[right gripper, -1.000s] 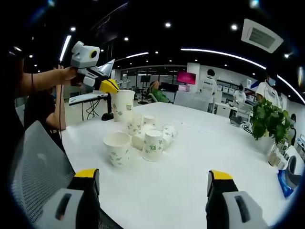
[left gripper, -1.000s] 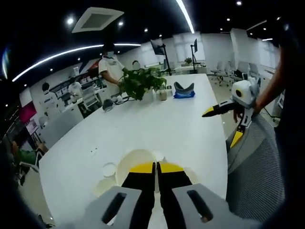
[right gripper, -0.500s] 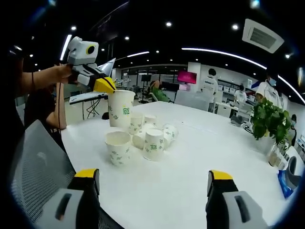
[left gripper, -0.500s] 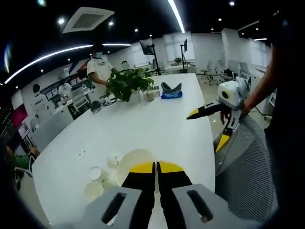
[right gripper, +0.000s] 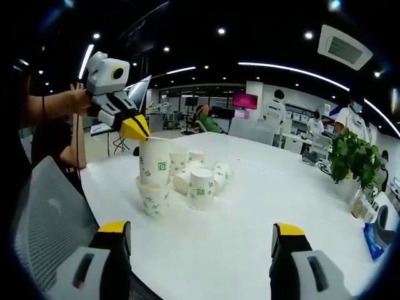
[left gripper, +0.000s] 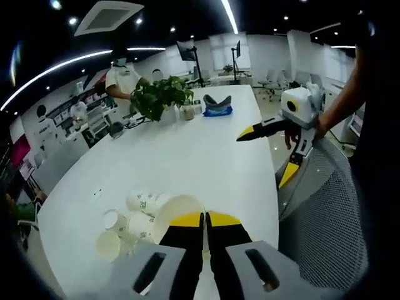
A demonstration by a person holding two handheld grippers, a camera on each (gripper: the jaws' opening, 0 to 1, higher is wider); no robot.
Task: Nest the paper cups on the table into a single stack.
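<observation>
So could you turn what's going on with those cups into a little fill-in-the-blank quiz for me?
1. The left gripper grips a paper cup by its ____.
2. That held cup sits directly above an ____ cup standing on the white table.
3. The right gripper has its fingers spread ____ and holds nothing.
4. At the far end of the table stands a leafy green ____.

Missing words: rim; upright; open; plant
</observation>
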